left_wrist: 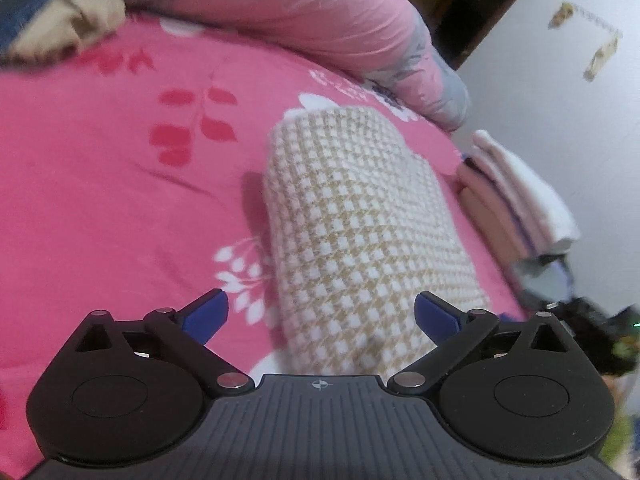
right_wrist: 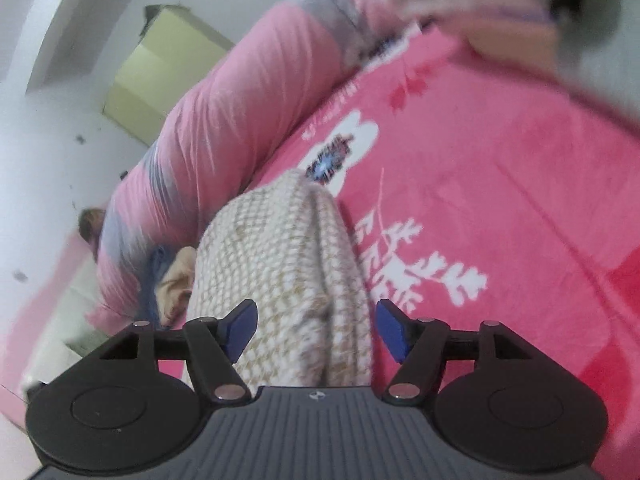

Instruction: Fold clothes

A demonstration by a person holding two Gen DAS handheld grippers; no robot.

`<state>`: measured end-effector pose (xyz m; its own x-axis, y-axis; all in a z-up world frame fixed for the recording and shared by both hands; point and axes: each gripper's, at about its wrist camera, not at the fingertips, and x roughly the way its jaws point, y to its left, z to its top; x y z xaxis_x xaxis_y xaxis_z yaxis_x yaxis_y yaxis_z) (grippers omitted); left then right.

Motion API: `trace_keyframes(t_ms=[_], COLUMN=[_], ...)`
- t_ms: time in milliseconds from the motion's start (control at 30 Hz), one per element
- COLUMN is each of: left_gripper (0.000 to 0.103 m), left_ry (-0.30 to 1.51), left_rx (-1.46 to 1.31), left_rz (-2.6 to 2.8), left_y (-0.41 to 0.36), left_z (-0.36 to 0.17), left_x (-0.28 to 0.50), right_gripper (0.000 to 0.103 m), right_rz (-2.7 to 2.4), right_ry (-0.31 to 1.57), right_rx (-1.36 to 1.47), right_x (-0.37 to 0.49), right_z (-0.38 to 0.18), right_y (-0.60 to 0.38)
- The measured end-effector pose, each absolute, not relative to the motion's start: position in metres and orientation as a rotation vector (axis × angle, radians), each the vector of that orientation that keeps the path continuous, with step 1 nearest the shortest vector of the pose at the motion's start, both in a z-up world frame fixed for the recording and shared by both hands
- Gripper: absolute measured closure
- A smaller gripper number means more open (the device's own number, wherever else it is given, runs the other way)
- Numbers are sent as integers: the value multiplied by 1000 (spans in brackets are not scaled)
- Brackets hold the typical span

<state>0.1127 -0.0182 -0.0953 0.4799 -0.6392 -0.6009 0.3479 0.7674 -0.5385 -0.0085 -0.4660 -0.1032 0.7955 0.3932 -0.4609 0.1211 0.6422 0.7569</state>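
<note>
A folded beige-and-white houndstooth garment (left_wrist: 360, 220) lies as a long bundle on the pink flowered bedsheet (left_wrist: 100, 200). My left gripper (left_wrist: 322, 314) is open wide at its near end. The left blue pad stands clear of the cloth, and the right pad sits over its edge without squeezing. In the right wrist view the same garment (right_wrist: 280, 248) runs away from me between the pads of my right gripper (right_wrist: 316, 326). That gripper is open too. Cloth fills most of its gap, but nothing is pinched.
A rolled pink quilt (left_wrist: 300, 12) (right_wrist: 224, 120) lines the far side of the bed. A stack of folded clothes (left_wrist: 516, 196) (right_wrist: 500, 12) sits near the bed's edge. Loose beige and denim clothes (left_wrist: 60, 24) (right_wrist: 172, 276) lie by the quilt. A white wall (left_wrist: 560, 120) is beyond.
</note>
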Motion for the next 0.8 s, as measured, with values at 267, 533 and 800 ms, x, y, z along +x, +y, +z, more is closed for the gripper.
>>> trace_keyframes(t_ms=[267, 533, 800], left_gripper=[2, 0, 2], left_ry=[997, 1045, 1028], left_rx=[-450, -544, -539], left_rz=[-782, -900, -908], left_y=[-32, -45, -52], left_z=[-134, -155, -149], left_x=[153, 189, 192], right_gripper=[32, 23, 42], right_rz=[372, 567, 597], right_ry=[800, 887, 876], right_rx=[941, 894, 861], right_x=[51, 112, 132], right_z=[-145, -151, -143], right_y=[-465, -448, -434])
